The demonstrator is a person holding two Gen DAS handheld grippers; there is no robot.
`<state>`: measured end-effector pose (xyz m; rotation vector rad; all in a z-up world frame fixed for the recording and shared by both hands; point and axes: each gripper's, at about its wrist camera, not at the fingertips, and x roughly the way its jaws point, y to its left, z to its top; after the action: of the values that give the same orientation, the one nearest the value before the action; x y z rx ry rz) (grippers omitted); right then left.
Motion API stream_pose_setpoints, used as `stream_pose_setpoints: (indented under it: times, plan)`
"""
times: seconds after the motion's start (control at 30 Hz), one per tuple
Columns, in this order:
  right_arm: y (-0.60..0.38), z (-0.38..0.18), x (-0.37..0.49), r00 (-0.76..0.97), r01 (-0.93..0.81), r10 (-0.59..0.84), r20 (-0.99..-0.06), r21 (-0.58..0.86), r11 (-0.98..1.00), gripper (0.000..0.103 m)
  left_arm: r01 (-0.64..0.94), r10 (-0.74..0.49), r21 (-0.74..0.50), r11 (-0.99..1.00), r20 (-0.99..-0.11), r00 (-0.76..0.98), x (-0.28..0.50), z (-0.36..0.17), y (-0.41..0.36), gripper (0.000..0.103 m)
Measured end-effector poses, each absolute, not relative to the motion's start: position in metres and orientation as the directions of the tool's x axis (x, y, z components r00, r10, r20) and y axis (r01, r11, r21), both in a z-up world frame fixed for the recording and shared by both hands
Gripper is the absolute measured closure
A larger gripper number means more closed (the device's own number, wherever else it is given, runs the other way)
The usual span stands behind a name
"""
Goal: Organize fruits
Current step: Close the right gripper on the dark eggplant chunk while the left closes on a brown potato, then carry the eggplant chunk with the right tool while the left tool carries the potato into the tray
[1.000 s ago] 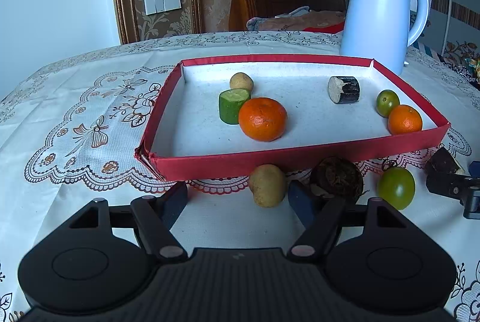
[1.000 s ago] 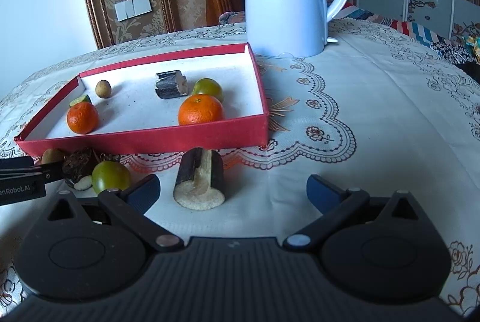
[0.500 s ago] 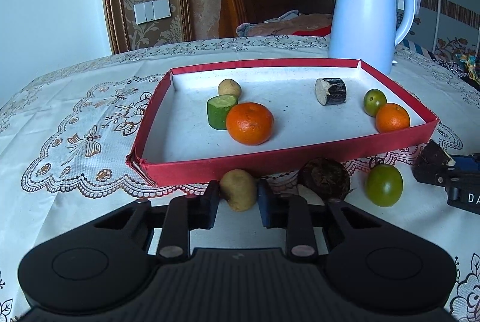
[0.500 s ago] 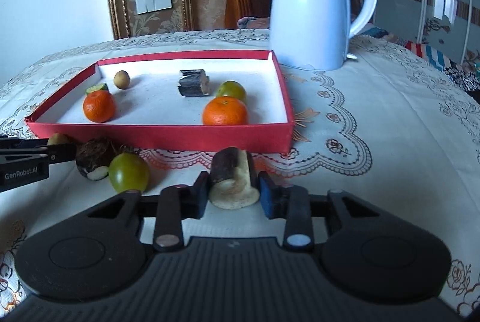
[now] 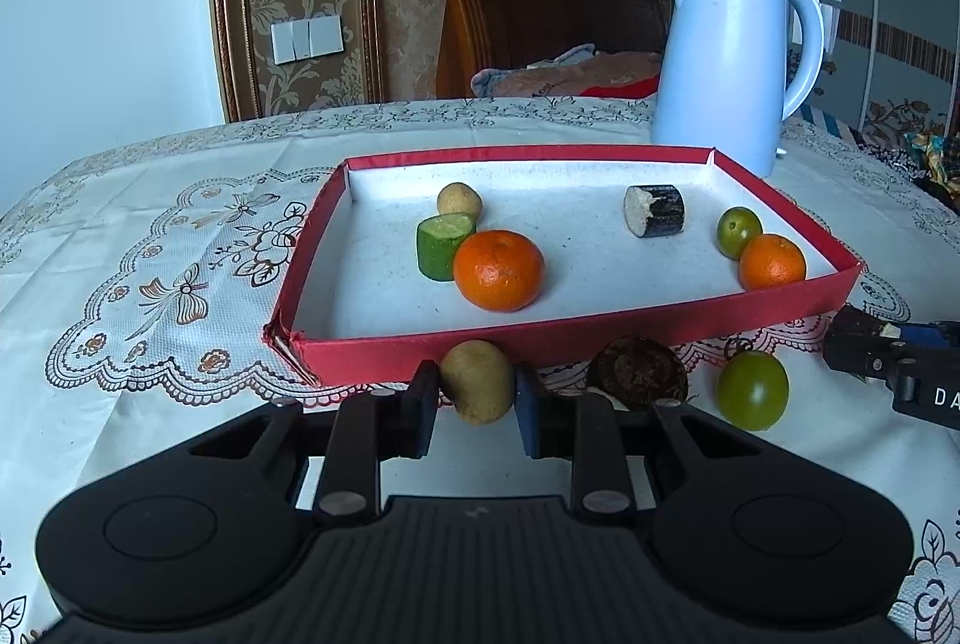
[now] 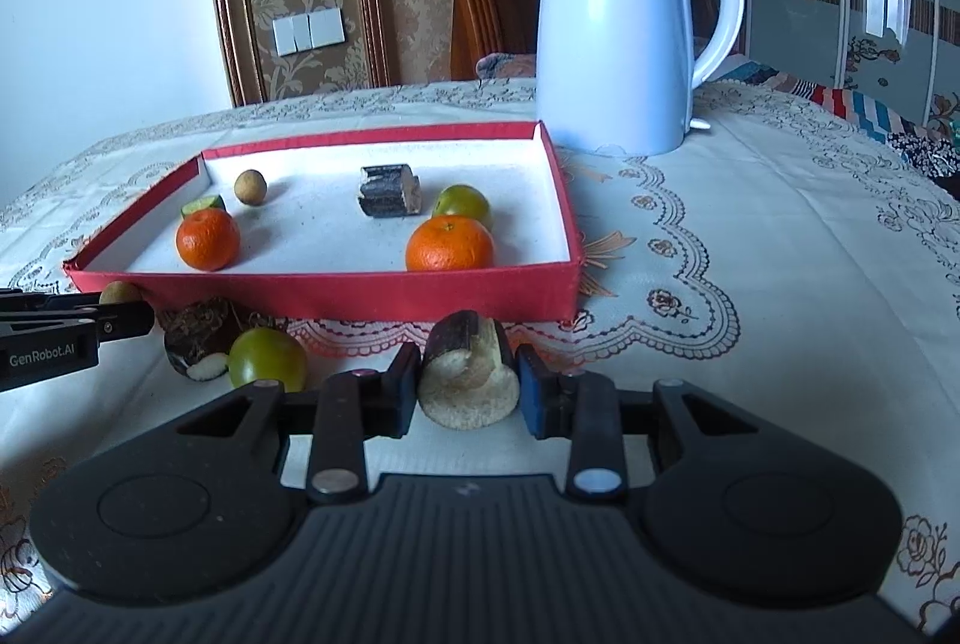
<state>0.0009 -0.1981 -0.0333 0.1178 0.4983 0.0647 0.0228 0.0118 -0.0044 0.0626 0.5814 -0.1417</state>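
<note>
Patterned gold wallpaper and a wooden headboard stand behind the table, whose white embroidered tablecloth (image 5: 150, 236) carries a red tray (image 5: 600, 338) and a pale blue kettle (image 5: 729, 62).

Both my grippers point forward and tilted down toward the tray's near wall. My left gripper (image 5: 477, 395) is pinched on a small tan fruit (image 5: 478, 380), one pad pressed on each side of it, just in front of the tray wall. My right gripper (image 6: 468, 383) is clamped on a dark-skinned cut piece (image 6: 469, 374), its pale cut face turned toward me, also on the cloth in front of the tray, near its right corner.

Between the two grippers, on the cloth, lie a rough brown fruit (image 5: 637, 365) and a green round fruit (image 5: 752, 389), close together.

Inside the tray: an orange (image 5: 498, 269) touching a green cut piece (image 5: 443, 242), a small tan ball (image 5: 459, 200) behind them, a dark cut chunk (image 5: 655, 211) in the middle, and a second orange (image 5: 771, 261) beside a small green fruit (image 5: 739, 230) at the right.

My left view catches only the tip of the right gripper at its right edge; my right view shows the left gripper's side and the brown fruit's white cut end (image 6: 203, 367), which the left view scarcely shows.
</note>
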Motion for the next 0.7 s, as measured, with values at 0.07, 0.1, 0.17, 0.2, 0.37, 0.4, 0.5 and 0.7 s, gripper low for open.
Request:
stream_pose_setpoints:
  times: [0.07, 0.1, 0.17, 0.2, 0.37, 0.4, 0.5, 0.7]
  plan:
    - [-0.198, -0.033, 0.0, 0.88, -0.032, 0.089, -0.467, 0.129, 0.991, 0.071, 0.152, -0.119, 0.015, 0.988, -0.549, 0.827, 0.022, -0.004, 0.012, 0.077]
    - [-0.199, -0.032, -0.001, 0.881, -0.031, 0.088, -0.464, 0.131, 0.991, 0.071, 0.152, -0.119, 0.015, 0.988, -0.546, 0.829, 0.022, -0.003, 0.012, 0.077]
    - [-0.2, -0.032, -0.002, 0.886, -0.027, 0.086, -0.456, 0.134, 0.991, 0.071, 0.154, -0.125, 0.01, 0.988, -0.534, 0.836, 0.02, -0.001, 0.012, 0.077]
    - [-0.2, -0.031, -0.003, 0.888, -0.026, 0.086, -0.451, 0.136, 0.99, 0.071, 0.155, -0.128, 0.006, 0.988, -0.528, 0.839, 0.019, 0.0, 0.013, 0.077]
    - [-0.2, -0.028, -0.005, 0.895, -0.031, 0.086, -0.437, 0.131, 0.991, 0.071, 0.146, -0.131, -0.008, 0.989, -0.484, 0.865, 0.012, 0.006, 0.016, 0.077]
    - [-0.199, -0.027, -0.006, 0.896, -0.033, 0.086, -0.435, 0.129, 0.991, 0.071, 0.144, -0.13, -0.008, 0.99, -0.479, 0.868, 0.012, 0.007, 0.016, 0.077]
    - [-0.2, -0.026, -0.006, 0.898, -0.033, 0.089, -0.43, 0.137, 0.99, 0.071, 0.143, -0.13, -0.008, 0.99, -0.476, 0.87, 0.012, 0.007, 0.016, 0.077]
    - [-0.2, -0.017, -0.006, 0.907, -0.04, 0.094, -0.411, 0.138, 0.99, 0.071, 0.14, -0.136, -0.028, 0.99, -0.474, 0.87, 0.016, 0.012, 0.019, 0.077]
